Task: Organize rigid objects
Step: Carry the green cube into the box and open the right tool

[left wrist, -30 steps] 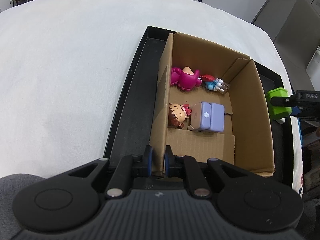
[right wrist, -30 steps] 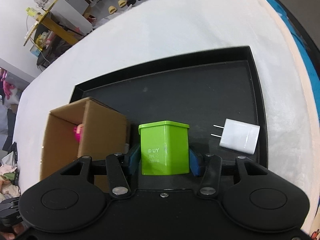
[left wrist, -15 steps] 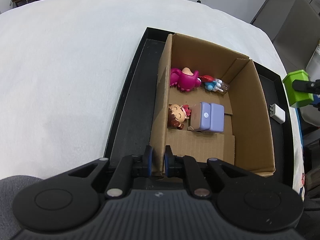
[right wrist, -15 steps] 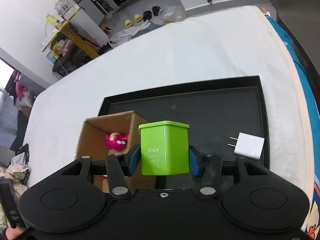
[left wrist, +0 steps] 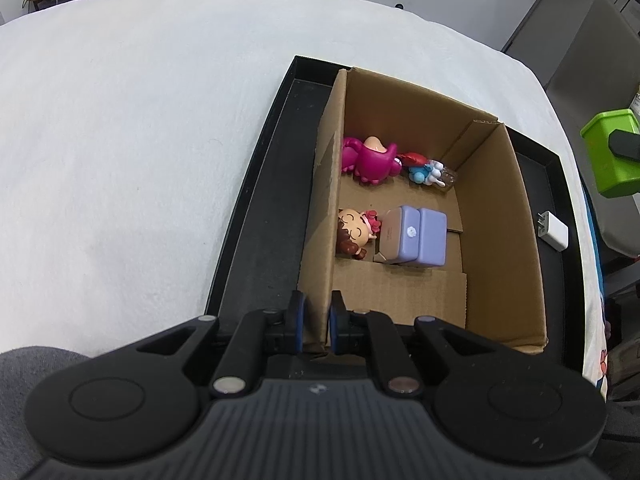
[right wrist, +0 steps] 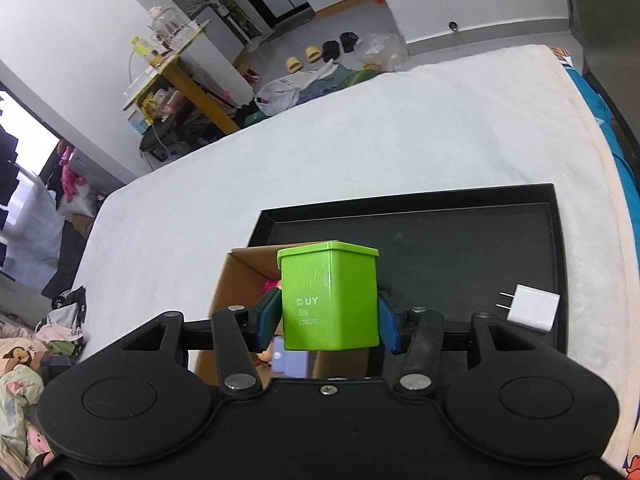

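left gripper (left wrist: 317,326): our jaws pinch the cardboard box (left wrist: 500,216) wall | right gripper (right wrist: 329,322): jaws clamp the green cup (right wrist: 330,296) in the air above the black tray (right wrist: 460,248) | white-covered counter (right wrist: 360,140); slippers (right wrist: 304,59) on the floor behind

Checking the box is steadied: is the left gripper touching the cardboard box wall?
Touching: the left wrist view shows the left gripper clamping the cardboard box wall.
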Demonstrator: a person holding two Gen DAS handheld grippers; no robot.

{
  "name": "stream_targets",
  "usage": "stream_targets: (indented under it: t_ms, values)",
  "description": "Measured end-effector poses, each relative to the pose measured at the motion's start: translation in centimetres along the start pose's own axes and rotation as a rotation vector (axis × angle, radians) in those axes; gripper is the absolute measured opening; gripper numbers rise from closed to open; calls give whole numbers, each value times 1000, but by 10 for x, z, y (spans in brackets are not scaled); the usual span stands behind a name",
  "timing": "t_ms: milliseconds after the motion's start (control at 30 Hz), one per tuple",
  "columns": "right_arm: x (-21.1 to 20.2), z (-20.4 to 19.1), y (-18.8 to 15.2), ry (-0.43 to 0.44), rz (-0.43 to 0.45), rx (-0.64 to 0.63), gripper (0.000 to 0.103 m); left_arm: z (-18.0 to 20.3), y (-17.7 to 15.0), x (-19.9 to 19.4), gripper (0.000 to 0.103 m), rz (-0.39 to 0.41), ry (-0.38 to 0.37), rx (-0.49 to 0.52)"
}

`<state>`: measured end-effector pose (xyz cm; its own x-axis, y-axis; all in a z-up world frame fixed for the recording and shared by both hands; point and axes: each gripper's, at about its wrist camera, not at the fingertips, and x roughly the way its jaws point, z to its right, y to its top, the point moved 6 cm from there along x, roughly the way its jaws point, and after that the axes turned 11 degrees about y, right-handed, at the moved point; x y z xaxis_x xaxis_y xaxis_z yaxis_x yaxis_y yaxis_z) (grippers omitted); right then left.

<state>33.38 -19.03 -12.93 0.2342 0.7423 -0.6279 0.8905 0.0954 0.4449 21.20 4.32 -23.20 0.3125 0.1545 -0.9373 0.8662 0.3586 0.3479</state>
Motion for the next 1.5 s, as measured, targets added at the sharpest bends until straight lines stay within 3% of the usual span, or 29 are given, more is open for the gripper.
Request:
stream_targets:
  t_ms: [567,1033,1500]
  values:
    - [33,-42,-7,-62,-28,-96,50,-2,0,1,11,-1,-16,-9]
    - [81,-49,-26,-262,-95,-222,50,0,-1,0,11,3,-20,-5]
    - [109,-60,-45,-361,-153,-346,50,-5,1,3,12,-4,-48,-12]
